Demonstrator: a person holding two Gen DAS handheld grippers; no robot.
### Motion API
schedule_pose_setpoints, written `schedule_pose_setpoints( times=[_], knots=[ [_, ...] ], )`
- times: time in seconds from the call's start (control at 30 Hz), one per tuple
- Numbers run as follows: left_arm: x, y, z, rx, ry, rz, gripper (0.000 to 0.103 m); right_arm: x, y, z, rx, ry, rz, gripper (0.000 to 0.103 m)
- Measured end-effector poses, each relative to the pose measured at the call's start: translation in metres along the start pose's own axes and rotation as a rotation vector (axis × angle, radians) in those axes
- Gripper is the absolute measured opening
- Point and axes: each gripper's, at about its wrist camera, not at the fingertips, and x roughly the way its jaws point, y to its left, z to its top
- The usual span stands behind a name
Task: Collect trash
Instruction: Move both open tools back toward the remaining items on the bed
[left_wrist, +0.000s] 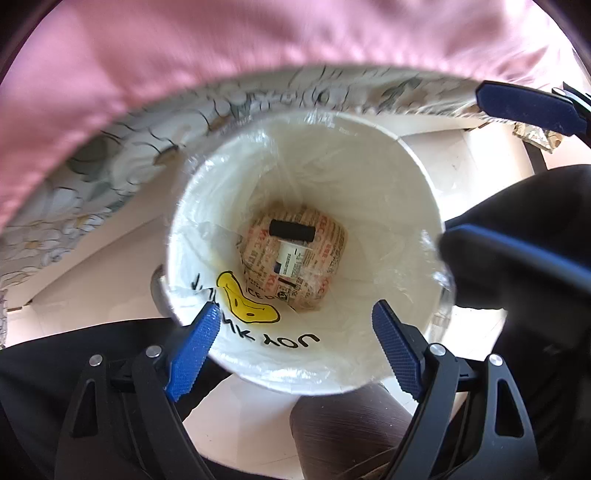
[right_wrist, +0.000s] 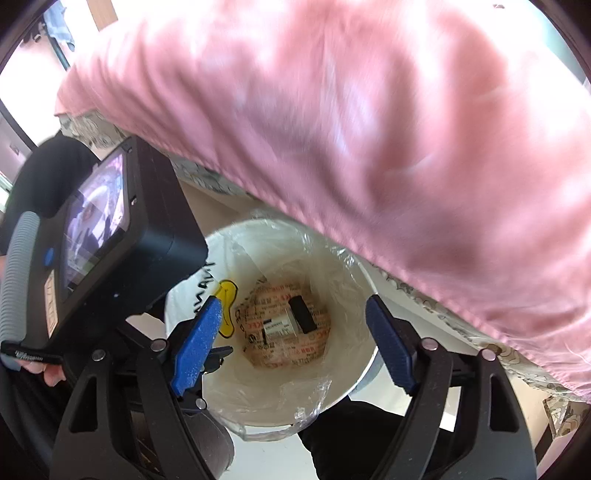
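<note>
A white trash bin (left_wrist: 388, 177) lined with a clear plastic bag stands on the floor beside the bed; it also shows in the right wrist view (right_wrist: 343, 373). At its bottom lie a printed paper wrapper (left_wrist: 328, 254) and a small bottle with a black cap (left_wrist: 291, 230), seen too in the right wrist view (right_wrist: 301, 314). My left gripper (left_wrist: 295, 339) is open and empty above the bin's near rim. My right gripper (right_wrist: 295, 343) is open and empty above the bin's opening. The left gripper's body (right_wrist: 122, 236) fills the left of the right wrist view.
A pink bedcover (left_wrist: 221, 48) overhangs the bin, above a floral-patterned sheet (left_wrist: 122, 147). A white bag with a yellow smiley and "THANK YOU" print (left_wrist: 251, 310) hangs inside the bin. Pale floor tiles (left_wrist: 92, 258) surround the bin. A dark trouser leg (left_wrist: 351, 432) is below.
</note>
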Motion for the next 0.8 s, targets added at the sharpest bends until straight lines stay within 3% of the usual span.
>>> schedule_pose_setpoints(
  times=[0.23, 0.5, 0.8],
  knots=[
    [-0.059, -0.008, -0.015, -0.002, -0.155, 0.028, 0.087, -0.076, -0.017, -0.019, 0.037, -0.193, 0.061, 0.082],
    [-0.131, -0.014, -0.011, -0.031, -0.367, 0.063, 0.087, -0.136, -0.048, -0.030, 0.183, -0.358, 0.086, 0.082],
    [-0.192, -0.037, 0.025, -0.038, -0.593, 0.157, 0.088, -0.201, -0.084, -0.032, 0.206, -0.588, -0.051, 0.086]
  ],
)
